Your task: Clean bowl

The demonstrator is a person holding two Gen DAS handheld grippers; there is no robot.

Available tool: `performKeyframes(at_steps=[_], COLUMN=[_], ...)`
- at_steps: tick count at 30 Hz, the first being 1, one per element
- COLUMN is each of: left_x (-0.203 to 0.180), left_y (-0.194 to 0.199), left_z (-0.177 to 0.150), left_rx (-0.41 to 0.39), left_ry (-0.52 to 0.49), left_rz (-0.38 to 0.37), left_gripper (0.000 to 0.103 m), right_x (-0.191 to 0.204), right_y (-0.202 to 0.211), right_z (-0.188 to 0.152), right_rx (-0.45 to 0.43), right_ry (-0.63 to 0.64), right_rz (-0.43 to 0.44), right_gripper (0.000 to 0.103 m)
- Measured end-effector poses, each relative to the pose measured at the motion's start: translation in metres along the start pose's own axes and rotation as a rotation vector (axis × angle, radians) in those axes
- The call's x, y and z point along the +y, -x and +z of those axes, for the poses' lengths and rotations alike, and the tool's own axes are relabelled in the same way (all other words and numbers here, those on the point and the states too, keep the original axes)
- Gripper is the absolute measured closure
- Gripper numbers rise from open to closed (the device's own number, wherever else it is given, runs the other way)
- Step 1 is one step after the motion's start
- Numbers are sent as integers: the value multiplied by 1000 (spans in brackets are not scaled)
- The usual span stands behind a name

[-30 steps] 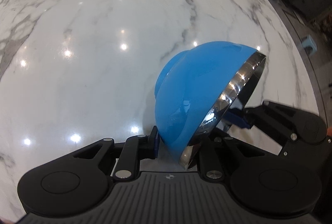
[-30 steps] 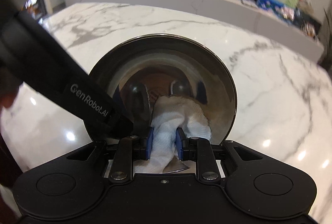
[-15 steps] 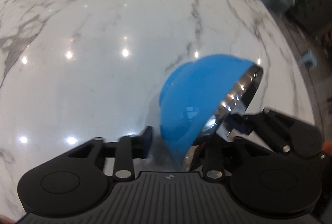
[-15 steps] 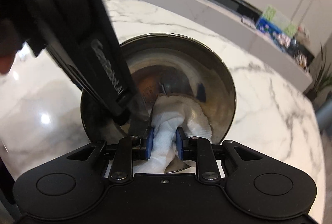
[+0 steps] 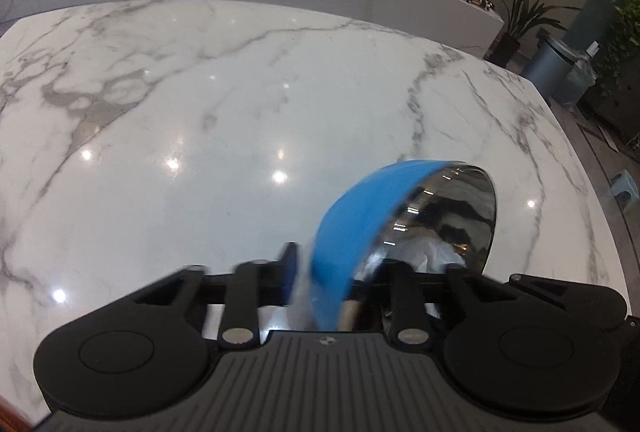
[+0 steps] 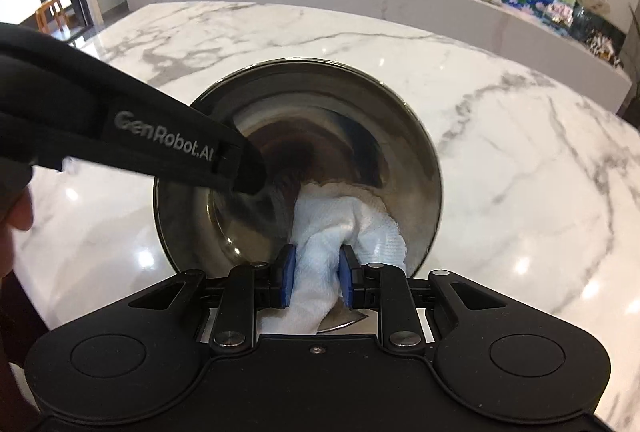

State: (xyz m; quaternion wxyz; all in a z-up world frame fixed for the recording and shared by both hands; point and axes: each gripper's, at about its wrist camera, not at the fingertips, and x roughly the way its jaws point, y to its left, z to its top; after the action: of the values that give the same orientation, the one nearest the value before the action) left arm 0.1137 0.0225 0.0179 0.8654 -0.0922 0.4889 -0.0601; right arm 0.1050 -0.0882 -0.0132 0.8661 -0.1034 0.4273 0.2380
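**Bowl tipped on edge, cloth pressed inside**

The bowl (image 5: 356, 228) – blue outside, mirror steel inside – is held tilted above the marble table (image 5: 200, 111), its mouth turned toward the right gripper (image 6: 316, 282). That tilt looks deliberate: it opens the inside to the wiping tool and lets the rim serve as a handle.

The left gripper (image 5: 340, 280) straddles the rim at the bowl's near edge, one finger outside the blue wall and one inside against the steel. Its jaws are closing on the rim, and the motion blur there leaves it unclear whether the pads press firmly yet. In the right wrist view this gripper's black body (image 6: 132, 143) reaches in from the left, angled down over the rim.

The right gripper is clamped on a bunched white cloth (image 6: 340, 228), pointing steeply down into the bowl, so the wad lies against the lower inner wall – a working pose for rubbing the steel
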Motion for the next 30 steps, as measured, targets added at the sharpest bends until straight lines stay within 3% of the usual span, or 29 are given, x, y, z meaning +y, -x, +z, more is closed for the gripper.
performKeyframes(at_steps=[15,24,30], left_x=[-10,1,4], left_y=[-17,-26,-25], left_z=[15,15,16], left_rx=[167,215,187], left_ry=[-114,-53,0], left_rz=[-95,-139,-166], left_gripper=[87,88,85], right_x=[2,9,6], right_y=[2,6,1], right_z=[3,-2,0], right_rx=[26,21,26], right_ry=[42,132,99], right_rz=[30,-110,-92], right_gripper=[82,86,84])
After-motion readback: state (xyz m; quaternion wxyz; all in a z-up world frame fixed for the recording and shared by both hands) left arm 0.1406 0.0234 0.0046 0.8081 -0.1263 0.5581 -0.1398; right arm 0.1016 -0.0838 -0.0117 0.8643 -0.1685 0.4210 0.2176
